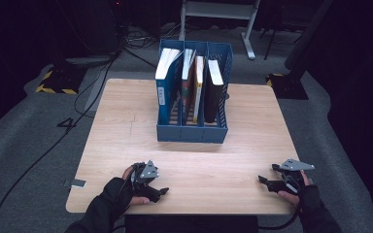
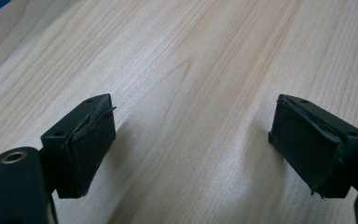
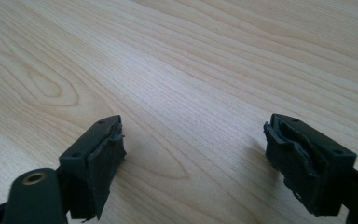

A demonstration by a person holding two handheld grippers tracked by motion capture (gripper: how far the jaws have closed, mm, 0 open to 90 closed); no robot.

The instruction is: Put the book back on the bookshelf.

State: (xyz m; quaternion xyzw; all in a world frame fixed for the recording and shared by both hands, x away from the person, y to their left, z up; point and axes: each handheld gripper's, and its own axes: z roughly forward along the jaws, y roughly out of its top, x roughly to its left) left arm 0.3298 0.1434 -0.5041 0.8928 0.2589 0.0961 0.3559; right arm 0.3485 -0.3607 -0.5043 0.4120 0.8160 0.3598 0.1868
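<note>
Hiding lower book covers, file rack (image 1: 193,132) walls.

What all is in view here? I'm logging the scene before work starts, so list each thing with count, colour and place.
table: 1, light wood, centre of the high view
file rack: 1, blue, three slots, far middle of the table
books: 4, upright in the rack; one blue in the left slot, two in the middle slot, one dark in the right slot
tag: 1, pale, small, at the table's near left edge
desk frame: 1, white, on the floor behind the table
cables: several, black, on the grey floor at left
left gripper: 1, black, near left of the table, open, holding nothing
right gripper: 1, black, near right of the table, open, holding nothing
</note>
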